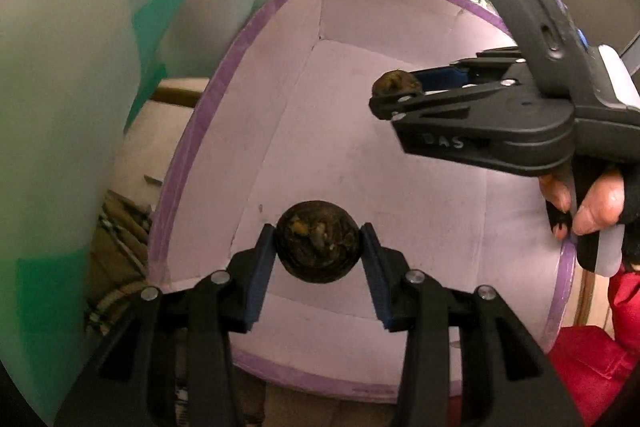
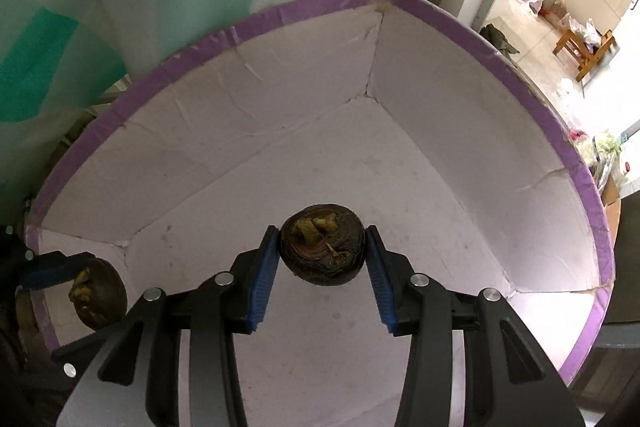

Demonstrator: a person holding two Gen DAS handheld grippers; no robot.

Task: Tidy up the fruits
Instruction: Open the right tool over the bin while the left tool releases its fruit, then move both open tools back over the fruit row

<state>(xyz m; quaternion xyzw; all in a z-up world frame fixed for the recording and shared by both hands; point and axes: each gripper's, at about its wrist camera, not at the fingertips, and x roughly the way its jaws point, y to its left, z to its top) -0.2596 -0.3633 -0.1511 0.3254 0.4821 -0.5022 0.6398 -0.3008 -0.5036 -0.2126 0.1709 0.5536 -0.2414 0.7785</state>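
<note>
Left claw clamping one dark fruit, right claw another; gloved hand only in left view.

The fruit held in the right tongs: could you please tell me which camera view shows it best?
The right wrist view: the fruit in the right tongs sits centred and close, between both blue pads, its stem end facing the camera. The left wrist view shows that same fruit small and side-on, mostly hidden behind the right tongs.
</note>
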